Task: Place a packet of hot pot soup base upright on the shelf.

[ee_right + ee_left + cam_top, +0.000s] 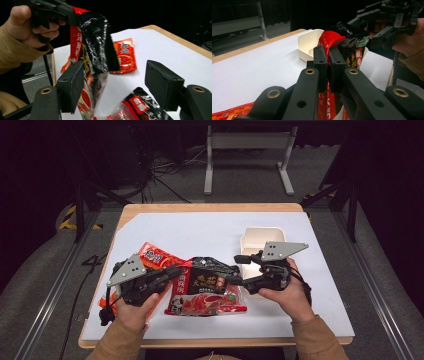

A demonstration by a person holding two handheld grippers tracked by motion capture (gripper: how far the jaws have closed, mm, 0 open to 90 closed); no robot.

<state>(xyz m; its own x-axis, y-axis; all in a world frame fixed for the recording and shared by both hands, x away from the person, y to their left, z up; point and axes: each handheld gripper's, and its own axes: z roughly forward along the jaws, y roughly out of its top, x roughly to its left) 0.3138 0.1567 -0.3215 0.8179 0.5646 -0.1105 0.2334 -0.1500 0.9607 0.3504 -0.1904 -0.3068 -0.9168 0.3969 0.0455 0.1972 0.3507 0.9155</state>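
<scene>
A black-and-red snack bag lies partly lifted at the table's front centre. My left gripper is shut on the bag's left top edge. In the left gripper view the two pads pinch the red and black foil. My right gripper stands open at the bag's right end. In the right gripper view its jaws are wide apart. The bag hangs from the left gripper close to the left pad, with a loose black strip of foil hanging from it.
A red sachet lies behind the bag, and an orange-red packet sits under the left hand. A white rectangular container stands behind the right gripper. A small black-red packet lies below the right jaws. White sheet covers the wooden table.
</scene>
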